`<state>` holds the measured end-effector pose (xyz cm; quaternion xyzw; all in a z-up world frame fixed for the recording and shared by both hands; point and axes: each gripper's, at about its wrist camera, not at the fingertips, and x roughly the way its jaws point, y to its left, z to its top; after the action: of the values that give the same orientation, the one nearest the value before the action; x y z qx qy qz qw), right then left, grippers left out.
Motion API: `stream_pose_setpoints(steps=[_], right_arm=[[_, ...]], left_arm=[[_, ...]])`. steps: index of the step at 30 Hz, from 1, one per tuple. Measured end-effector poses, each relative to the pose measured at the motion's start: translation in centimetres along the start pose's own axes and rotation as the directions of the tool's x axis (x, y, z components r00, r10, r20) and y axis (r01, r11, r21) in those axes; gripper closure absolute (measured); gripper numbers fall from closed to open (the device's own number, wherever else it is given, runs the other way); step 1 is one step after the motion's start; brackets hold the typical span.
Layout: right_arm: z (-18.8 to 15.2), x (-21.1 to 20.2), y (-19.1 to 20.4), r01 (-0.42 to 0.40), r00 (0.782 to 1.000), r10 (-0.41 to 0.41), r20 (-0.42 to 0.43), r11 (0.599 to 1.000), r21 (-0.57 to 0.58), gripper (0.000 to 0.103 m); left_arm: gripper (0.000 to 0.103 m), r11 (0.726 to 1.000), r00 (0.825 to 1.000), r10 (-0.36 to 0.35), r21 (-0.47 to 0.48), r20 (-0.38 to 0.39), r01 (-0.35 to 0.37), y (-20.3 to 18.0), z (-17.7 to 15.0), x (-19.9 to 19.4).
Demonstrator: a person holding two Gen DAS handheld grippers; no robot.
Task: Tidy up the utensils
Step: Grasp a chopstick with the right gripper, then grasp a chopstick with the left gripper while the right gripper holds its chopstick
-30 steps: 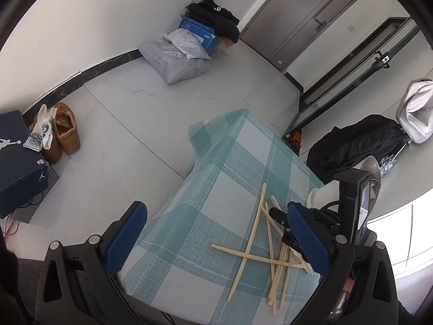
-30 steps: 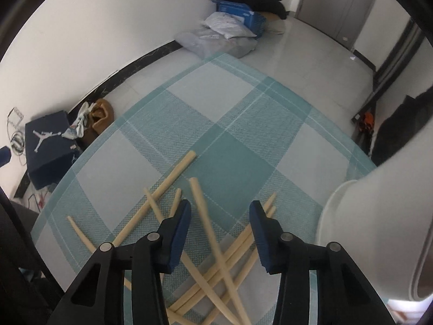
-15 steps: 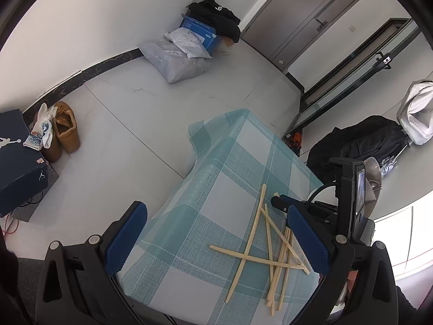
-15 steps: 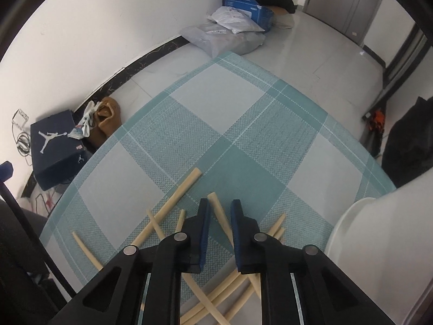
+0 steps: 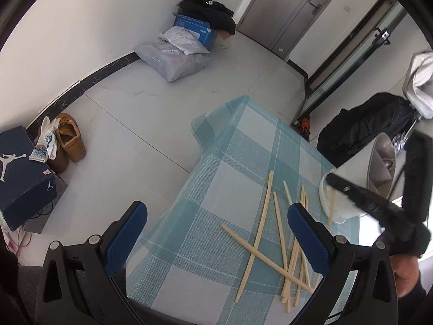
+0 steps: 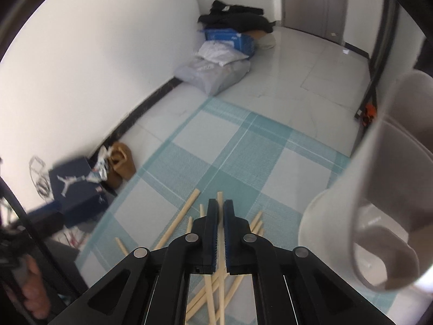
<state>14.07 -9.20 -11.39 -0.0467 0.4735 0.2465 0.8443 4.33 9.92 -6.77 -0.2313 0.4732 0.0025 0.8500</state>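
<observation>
Listing: what lies on and around the checked table.
Right gripper point(image 6: 220, 208): black frame with blue pads, jaws clenched on one chopstick point(image 6: 220, 197); the pale tip pokes out past the pads and the shaft runs back between the fingers.
Held chopstick in left view: a thin pale stick point(image 5: 331, 203) hangs below the blurred black right fingers, in front of the white container.
Left gripper point(image 5: 216, 238): jaws released and spread wide, nothing between them; blue ribbed pads point(image 5: 127, 235) on black arms, hovering over the near edge of the table.
Loose chopsticks point(image 5: 273, 238): slender, round, light bamboo-coloured sticks, scattered and crossing one another on the cloth, most bunched toward the right side.
Tablecloth point(image 5: 238, 157): woven fabric, teal and white plaid in large squares, draped over the table corner.
Utensil holder point(image 6: 379, 189): smooth grey-white plastic, rounded wall, with open curved compartments; stands at the table's right edge, just beside the chopstick pile.
Shoe box point(image 5: 21, 178): dark navy card with a white jumping-figure logo, on the floor.
Boots point(image 5: 70, 143): tan, soft-looking, beside the box.
Parcels point(image 5: 176, 57): grey and white plastic mailers against the wall.
Floor point(image 5: 130, 108): pale glossy tile.
</observation>
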Motion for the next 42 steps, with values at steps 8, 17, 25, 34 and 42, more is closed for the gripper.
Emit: stream_pose_setpoints(steps=[8, 17, 25, 34, 42], right_arm=[[-2.4, -5.5, -4.5, -0.133, 0.981, 0.096, 0.168, 0.965, 0.224, 0.100], [-6.4, -8.4, -7.4, -0.272, 0.940, 0.173, 0.295, 0.901, 0.337, 0.100], [-7.5, -9.0, -9.4, -0.336, 0.911, 0.201, 0.361, 0.869, 0.362, 0.100], [-9.0, -10.0, -10.2, -0.348, 0.901, 0.202, 0.385, 0.866, 0.360, 0.100], [-9.3, -10.7, -10.5, -0.372, 0.890, 0.215, 0.402, 0.852, 0.369, 0.100]], left_arm=[[0.001, 0.996, 0.997, 0.035, 0.086, -0.065, -0.029, -1.6, -1.0, 1.4], [0.001, 0.999, 0.983, 0.018, -0.031, -0.182, -0.024, 0.0, -1.8, 2.9], [0.015, 0.997, 0.977, 0.023, -0.072, -0.213, -0.039, -0.9, -2.2, 4.0], [0.038, 0.982, 0.949, 0.182, -0.007, -0.257, -0.191, -3.0, -1.4, 5.5], [0.062, 0.929, 0.884, 0.350, -0.007, -0.308, -0.370, -4.3, -0.7, 6.7]])
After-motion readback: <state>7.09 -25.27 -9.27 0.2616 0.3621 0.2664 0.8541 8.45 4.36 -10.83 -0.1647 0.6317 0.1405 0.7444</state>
